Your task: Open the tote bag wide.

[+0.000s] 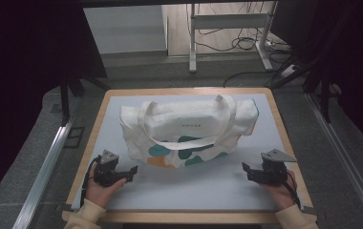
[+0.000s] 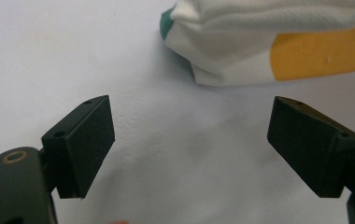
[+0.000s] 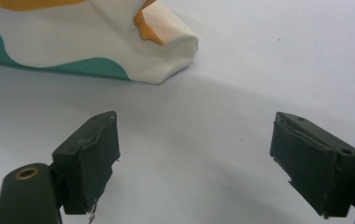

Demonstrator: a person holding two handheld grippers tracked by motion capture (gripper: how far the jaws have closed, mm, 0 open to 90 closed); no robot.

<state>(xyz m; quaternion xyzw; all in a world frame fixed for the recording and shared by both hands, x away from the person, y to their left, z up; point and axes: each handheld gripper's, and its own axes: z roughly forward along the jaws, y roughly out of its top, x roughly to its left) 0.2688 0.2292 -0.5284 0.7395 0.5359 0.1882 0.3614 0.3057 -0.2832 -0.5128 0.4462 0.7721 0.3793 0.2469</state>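
Note:
A white cloth tote bag (image 1: 184, 126) with teal and orange patches lies flat in the middle of the pale mat, its two handles draped across it. My left gripper (image 1: 133, 170) rests on the mat just off the bag's near left corner, jaws open and empty. In the left gripper view the bag's corner (image 2: 259, 46) with its orange patch lies a short way beyond my open left gripper (image 2: 189, 140). My right gripper (image 1: 245, 168) sits near the bag's near right corner, also open. The right gripper view shows the bag's corner (image 3: 119, 42) ahead of my right gripper (image 3: 194, 154).
The pale mat (image 1: 194, 188) covers a wooden-edged table (image 1: 93, 131). Bare mat lies between the two grippers at the front. Beyond the table stand a white desk frame (image 1: 229, 33) and loose cables on the floor. Metal rails (image 1: 46, 167) run along both sides.

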